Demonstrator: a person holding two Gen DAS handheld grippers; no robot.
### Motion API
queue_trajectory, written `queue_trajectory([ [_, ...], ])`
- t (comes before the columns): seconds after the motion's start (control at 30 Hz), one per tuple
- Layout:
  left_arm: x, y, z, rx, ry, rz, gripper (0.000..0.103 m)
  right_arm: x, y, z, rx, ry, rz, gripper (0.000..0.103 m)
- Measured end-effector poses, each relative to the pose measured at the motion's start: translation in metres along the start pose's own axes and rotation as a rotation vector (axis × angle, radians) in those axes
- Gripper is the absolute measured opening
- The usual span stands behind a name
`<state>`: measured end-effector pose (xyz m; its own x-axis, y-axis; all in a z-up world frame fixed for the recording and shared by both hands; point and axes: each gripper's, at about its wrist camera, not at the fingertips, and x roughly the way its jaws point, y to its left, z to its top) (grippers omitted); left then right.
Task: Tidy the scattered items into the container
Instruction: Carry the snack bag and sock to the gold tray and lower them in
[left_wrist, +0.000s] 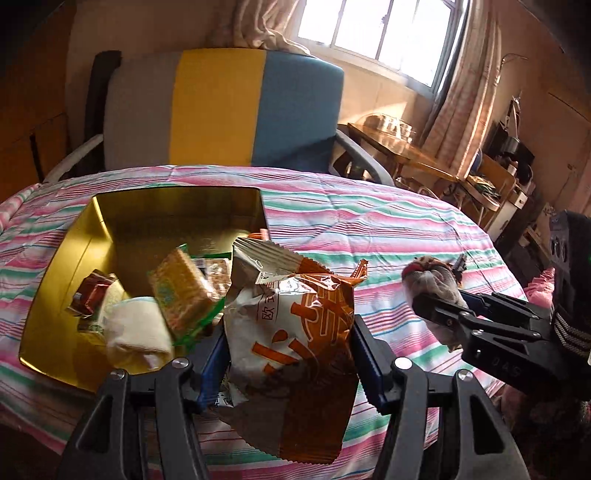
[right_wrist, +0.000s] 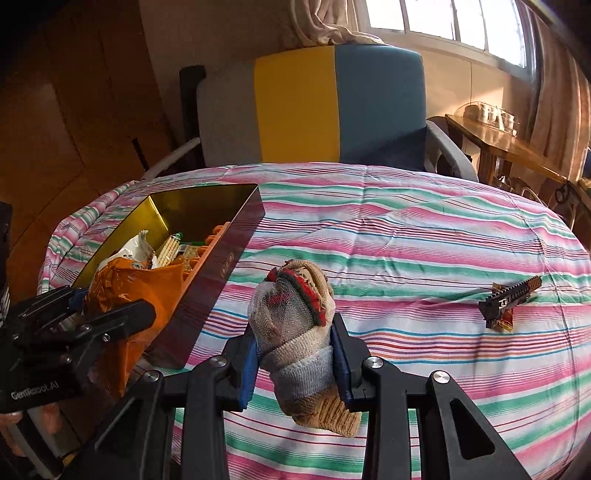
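My left gripper (left_wrist: 288, 354) is shut on an orange and white snack bag (left_wrist: 291, 332), held above the table at the near right corner of the gold tin (left_wrist: 66, 258). The tin holds a wafer pack (left_wrist: 181, 291), a rolled white sock (left_wrist: 136, 336) and a small red packet (left_wrist: 92, 295). My right gripper (right_wrist: 295, 362) is shut on a rolled beige and grey sock (right_wrist: 299, 332), held above the cloth to the right of the tin (right_wrist: 221, 266). A small black part on a red wrapper (right_wrist: 509, 299) lies on the cloth at the right.
The round table is covered by a pink, green and white striped cloth (right_wrist: 406, 240). A grey, yellow and blue chair (right_wrist: 314, 107) stands behind it. A wooden side table (right_wrist: 498, 140) with glassware is at the back right.
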<state>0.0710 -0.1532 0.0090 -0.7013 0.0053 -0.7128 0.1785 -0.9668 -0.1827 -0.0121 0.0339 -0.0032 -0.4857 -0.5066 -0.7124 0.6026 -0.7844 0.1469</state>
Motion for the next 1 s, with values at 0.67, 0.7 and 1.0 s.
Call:
queue_trajectory([
  [0.67, -0.007, 0.101, 0.013, -0.138, -0.033, 0.201, 0.062, 0.045, 0.109, 0.044, -0.141, 0.024, 0.188, 0.035],
  [0.7, -0.006, 0.104, 0.014, -0.140, -0.032, 0.207, 0.062, 0.049, 0.113, 0.047, -0.143, 0.026, 0.194, 0.035],
  [1.0, 0.011, 0.130, 0.024, -0.144, -0.009, 0.251, 0.062, 0.098, 0.141, 0.067, -0.129, 0.088, 0.188, 0.035],
])
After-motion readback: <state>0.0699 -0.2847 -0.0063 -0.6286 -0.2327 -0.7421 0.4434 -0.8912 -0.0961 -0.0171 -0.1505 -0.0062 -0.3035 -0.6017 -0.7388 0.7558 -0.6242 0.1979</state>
